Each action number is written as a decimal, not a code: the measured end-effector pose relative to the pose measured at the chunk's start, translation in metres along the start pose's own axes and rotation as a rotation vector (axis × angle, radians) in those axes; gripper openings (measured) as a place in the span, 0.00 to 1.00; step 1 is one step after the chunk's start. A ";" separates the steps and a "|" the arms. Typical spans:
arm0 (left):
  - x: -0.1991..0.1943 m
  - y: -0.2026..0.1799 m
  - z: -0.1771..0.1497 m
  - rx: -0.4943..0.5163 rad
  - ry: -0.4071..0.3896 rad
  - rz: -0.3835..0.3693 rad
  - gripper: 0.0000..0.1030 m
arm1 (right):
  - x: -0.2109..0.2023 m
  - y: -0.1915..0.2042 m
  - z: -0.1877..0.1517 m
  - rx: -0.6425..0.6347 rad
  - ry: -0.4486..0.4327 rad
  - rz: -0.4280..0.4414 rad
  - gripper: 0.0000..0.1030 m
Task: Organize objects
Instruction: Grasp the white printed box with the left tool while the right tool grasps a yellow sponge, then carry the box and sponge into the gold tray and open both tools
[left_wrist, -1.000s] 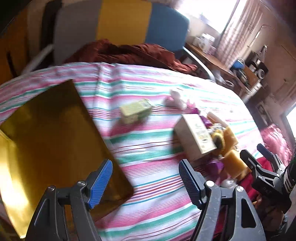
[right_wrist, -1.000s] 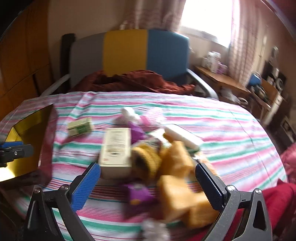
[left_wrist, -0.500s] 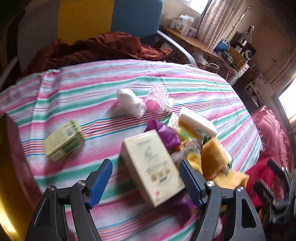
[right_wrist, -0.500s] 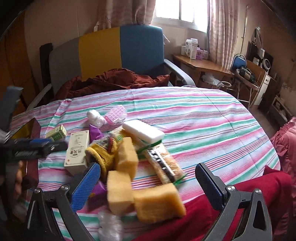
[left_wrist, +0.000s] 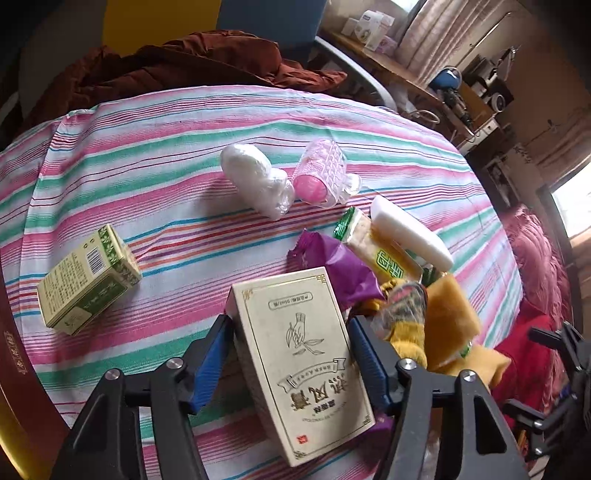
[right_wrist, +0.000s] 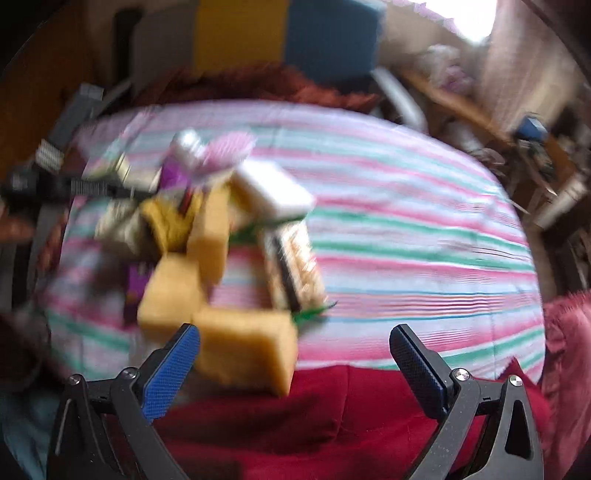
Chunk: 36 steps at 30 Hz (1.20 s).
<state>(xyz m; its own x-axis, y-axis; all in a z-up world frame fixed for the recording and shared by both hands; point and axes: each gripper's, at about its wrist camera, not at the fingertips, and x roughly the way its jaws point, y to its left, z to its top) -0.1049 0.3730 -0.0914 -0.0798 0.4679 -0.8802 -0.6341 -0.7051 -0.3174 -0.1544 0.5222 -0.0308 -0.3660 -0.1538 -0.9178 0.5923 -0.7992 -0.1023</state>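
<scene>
Jaws on my left gripper (left_wrist: 291, 354) have just been closing around the cream tea box (left_wrist: 301, 363); both blue pads sit against its long sides, near the striped tablecloth's (left_wrist: 388, 122) near edge. Just beyond lie a purple wrapper (left_wrist: 332, 266) and a white soap bar (left_wrist: 410, 236); the green box (left_wrist: 88, 277) sits toward the left edge. My right gripper (right_wrist: 295, 365) gapes wide, holding nothing, a yellow sponge (right_wrist: 247, 347) blurred beside its left pad.

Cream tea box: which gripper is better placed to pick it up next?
Left. The left gripper already straddles the cream tea box, its jaws just closing on the sides. The right gripper stands open beside a yellow sponge.
</scene>
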 end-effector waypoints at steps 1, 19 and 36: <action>-0.002 0.001 -0.002 0.008 -0.007 0.001 0.61 | 0.008 0.003 0.000 -0.022 0.037 0.020 1.00; -0.039 0.007 -0.039 0.019 -0.082 -0.066 0.54 | 0.043 0.024 0.012 -0.116 0.220 0.094 0.66; -0.175 0.085 -0.099 -0.151 -0.336 -0.046 0.53 | -0.093 0.072 0.052 -0.103 -0.225 0.021 0.64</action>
<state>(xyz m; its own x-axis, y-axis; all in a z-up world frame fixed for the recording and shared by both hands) -0.0683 0.1786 0.0008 -0.3180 0.6318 -0.7069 -0.5245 -0.7384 -0.4239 -0.1152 0.4484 0.0670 -0.4966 -0.3048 -0.8127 0.6676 -0.7326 -0.1331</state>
